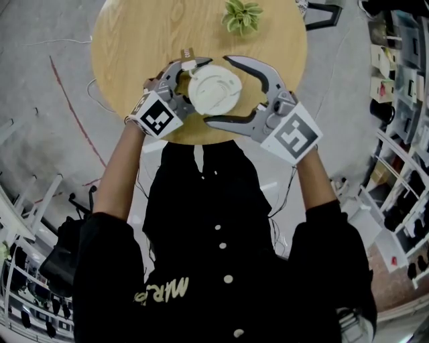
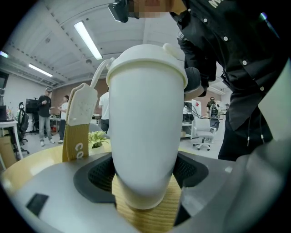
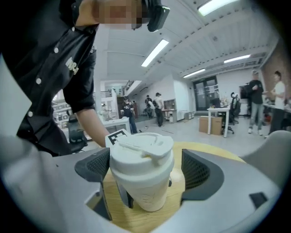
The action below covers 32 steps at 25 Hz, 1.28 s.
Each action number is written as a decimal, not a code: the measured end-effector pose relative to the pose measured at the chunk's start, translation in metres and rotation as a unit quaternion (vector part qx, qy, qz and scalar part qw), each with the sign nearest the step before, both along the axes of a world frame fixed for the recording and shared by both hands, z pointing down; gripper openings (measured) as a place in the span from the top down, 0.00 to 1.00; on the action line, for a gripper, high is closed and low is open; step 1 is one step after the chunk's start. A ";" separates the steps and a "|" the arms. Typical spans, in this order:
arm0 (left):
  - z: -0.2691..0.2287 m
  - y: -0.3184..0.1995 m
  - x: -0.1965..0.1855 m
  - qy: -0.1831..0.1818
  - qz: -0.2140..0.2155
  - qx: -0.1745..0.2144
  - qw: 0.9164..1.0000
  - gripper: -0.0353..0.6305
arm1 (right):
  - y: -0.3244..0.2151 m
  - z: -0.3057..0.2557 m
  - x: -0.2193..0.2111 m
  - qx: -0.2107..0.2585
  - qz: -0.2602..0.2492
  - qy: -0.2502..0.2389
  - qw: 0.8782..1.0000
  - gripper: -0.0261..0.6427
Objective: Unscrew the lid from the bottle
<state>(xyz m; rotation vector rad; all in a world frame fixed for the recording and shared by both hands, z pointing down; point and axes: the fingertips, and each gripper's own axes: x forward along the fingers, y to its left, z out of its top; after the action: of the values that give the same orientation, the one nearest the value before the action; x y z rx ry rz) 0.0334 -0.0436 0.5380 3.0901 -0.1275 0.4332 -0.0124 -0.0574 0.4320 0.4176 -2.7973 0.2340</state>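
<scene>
A white bottle (image 1: 213, 88) with a white sip lid (image 3: 142, 144) stands on the round wooden table (image 1: 134, 40), near its front edge. My left gripper (image 1: 194, 87) comes in from the left and is shut on the bottle's lower body (image 2: 143, 136), with both pads pressing on its sides. My right gripper (image 1: 217, 90) reaches in from the right, level with the lid. Its jaws stand wide on either side of the lid, and a gap shows on the right side in the right gripper view. A tan strap with a white tag (image 2: 77, 123) sticks up beside the bottle.
A small green potted plant (image 1: 242, 15) stands at the table's far side. A black chair (image 1: 323, 15) is beyond the table at the upper right. Shelving (image 1: 402, 100) lines the right of the room. People stand far off in the background.
</scene>
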 end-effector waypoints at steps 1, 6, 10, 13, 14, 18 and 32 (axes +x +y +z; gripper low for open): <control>0.000 0.000 0.000 0.001 -0.004 0.000 1.000 0.40 | -0.002 -0.001 -0.003 0.005 0.032 -0.004 0.999 0.24; -0.001 0.000 0.001 0.004 -0.014 0.002 1.000 0.40 | -0.007 -0.003 -0.013 0.048 0.113 -0.001 0.992 0.27; -0.002 0.000 0.000 0.001 -0.006 0.002 1.000 0.40 | -0.005 -0.006 -0.016 0.073 0.064 -0.004 0.995 0.26; -0.002 0.002 0.001 -0.001 0.004 0.003 1.000 0.40 | 0.007 -0.005 -0.017 0.077 -0.064 -0.010 0.995 0.26; -0.002 0.002 0.001 -0.002 0.007 0.003 1.000 0.40 | 0.011 -0.004 -0.017 0.074 -0.113 -0.015 0.991 0.26; -0.001 0.000 0.000 -0.003 0.015 0.002 1.000 0.40 | 0.017 -0.001 -0.018 0.047 -0.227 -0.021 0.973 0.26; -0.001 0.000 0.001 0.003 0.013 0.003 1.000 0.40 | 0.002 0.003 -0.011 0.049 0.043 -0.006 0.998 0.17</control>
<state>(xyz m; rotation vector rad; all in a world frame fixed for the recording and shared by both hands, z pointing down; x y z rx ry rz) 0.0343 -0.0432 0.5374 3.1027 -0.0895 0.4246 -0.0231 -0.0550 0.4348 0.5624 -2.8144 0.1174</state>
